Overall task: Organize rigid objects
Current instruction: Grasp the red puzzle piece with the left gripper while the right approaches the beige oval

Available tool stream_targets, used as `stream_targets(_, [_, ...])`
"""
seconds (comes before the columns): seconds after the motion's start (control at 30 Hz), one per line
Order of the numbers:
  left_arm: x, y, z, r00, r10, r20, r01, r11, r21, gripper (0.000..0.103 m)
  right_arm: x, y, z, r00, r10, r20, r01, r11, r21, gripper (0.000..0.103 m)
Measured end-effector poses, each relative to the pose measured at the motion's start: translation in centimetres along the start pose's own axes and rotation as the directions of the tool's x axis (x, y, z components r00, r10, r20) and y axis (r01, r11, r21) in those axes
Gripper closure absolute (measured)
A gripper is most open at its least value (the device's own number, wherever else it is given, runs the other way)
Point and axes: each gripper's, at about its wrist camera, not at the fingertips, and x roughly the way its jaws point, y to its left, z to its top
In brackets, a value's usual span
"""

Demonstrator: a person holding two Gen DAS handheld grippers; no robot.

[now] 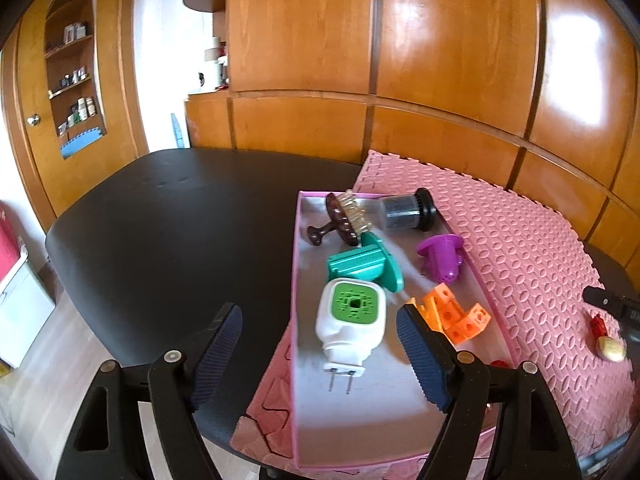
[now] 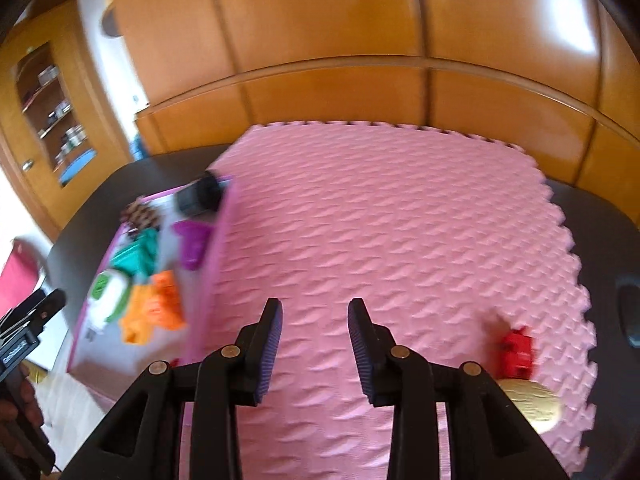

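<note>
While both grippers hang above the table, the scene reads from left to right as follows:

Table (image 1: pixel 160 220): dark, rounded top; carries the pink box and the foam mat.
Left gripper (image 1: pixel 320 360): jaws stand wide apart; nothing between the pads; it points down over the near end of the box, with the white plug-in unit seen between the fingertips but not touched.
Pink box (image 1: pixel 294 320): shallow, grey floor; lies along the left edge of the mat, partly on it.
Box contents, far end to near end: brown brush (image 1: pixel 340 220) beside a dark cylindrical jar (image 1: pixel 404 210) lying on its side; teal piece (image 1: pixel 364 264) and purple cup (image 1: pixel 440 258) at mid box; white plug-in unit (image 1: pixel 350 320) with green face, prongs toward the camera; orange block piece (image 1: pixel 456 316) against the right wall.
Foam mat (image 2: pixel 380 220): pink, embossed, interlocking edge; bare across the middle.
Right gripper (image 2: pixel 315 344): jaws stand a narrow gap apart over the bare mat; nothing gripped; picture blurred.
Red toy (image 2: pixel 518 350): on the mat near its right edge; just right of the right gripper.
Gold oval object (image 2: pixel 532 402): on the mat, just nearer than the red toy; partly hidden behind the gripper's right finger.
</note>
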Motion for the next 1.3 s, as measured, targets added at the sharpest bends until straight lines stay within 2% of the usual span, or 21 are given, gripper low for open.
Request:
stream_targets(0.23, [-0.3,-2.2,0.6,0.999,-0.030,0.012,0.029,0.998,0.052,0.017,-1.6,-7.7,-0.4,0.992,-0.126,-0.010,0.127,0.982,0.139,0.069])
stream_targets(0.4, [-0.6,-4.6,1.4,0.998,-0.063,0.022,0.060,0.993,0.105,0.015,-2.5,-13.4,-1.7,0.975,-0.223,-0.002,0.213,0.933,0.289,0.067])
stream_targets(0.57, [-0.7,-8.2,1.9,0.993,-0.115,0.015,0.111,0.977,0.180,0.015,-2.8,-17.6,-2.7,0.986,-0.169,0.002,0.146,0.856,0.495,0.067])
stream_targets(0.77, [-0.2,-12.8,2.0,0.984,-0.178,-0.030,0.180,0.951,0.253,0.015,-3.2,-19.0,-3.0,0.991,-0.134,0.018,0.101,0.822,0.561,0.067])
stream_targets(0.93, [0.2,-16.8,1.7,0.962,-0.256,-0.092,0.272,0.919,0.285,0.015,-3.2,-19.6,-3.3,0.991,-0.132,0.018,0.095,0.794,0.600,0.067])
stream_targets(1.03, [0.5,-19.5,1.0,0.943,-0.301,-0.138,0.331,0.885,0.327,0.015,-3.3,-20.1,-3.4,0.991,-0.129,0.027,0.084,0.778,0.623,0.067])
stream_targets(1.17, [0.9,-23.0,0.4,0.908,-0.368,-0.202,0.419,0.831,0.367,0.015,-3.4,-20.3,-3.6,0.992,-0.122,0.036,0.071,0.764,0.642,0.067])
stream_targets(1.23, [1.3,-24.9,0.1,0.882,-0.402,-0.247,0.469,0.803,0.368,0.017,-3.6,-20.4,-3.6,0.992,-0.120,0.043,0.064,0.758,0.649,0.067])
stream_targets(1.3, [1.6,-26.2,0.0,0.863,-0.423,-0.277,0.501,0.787,0.360,0.022,-3.6,-20.5,-3.7,0.992,-0.117,0.049,0.057,0.754,0.654,0.067])
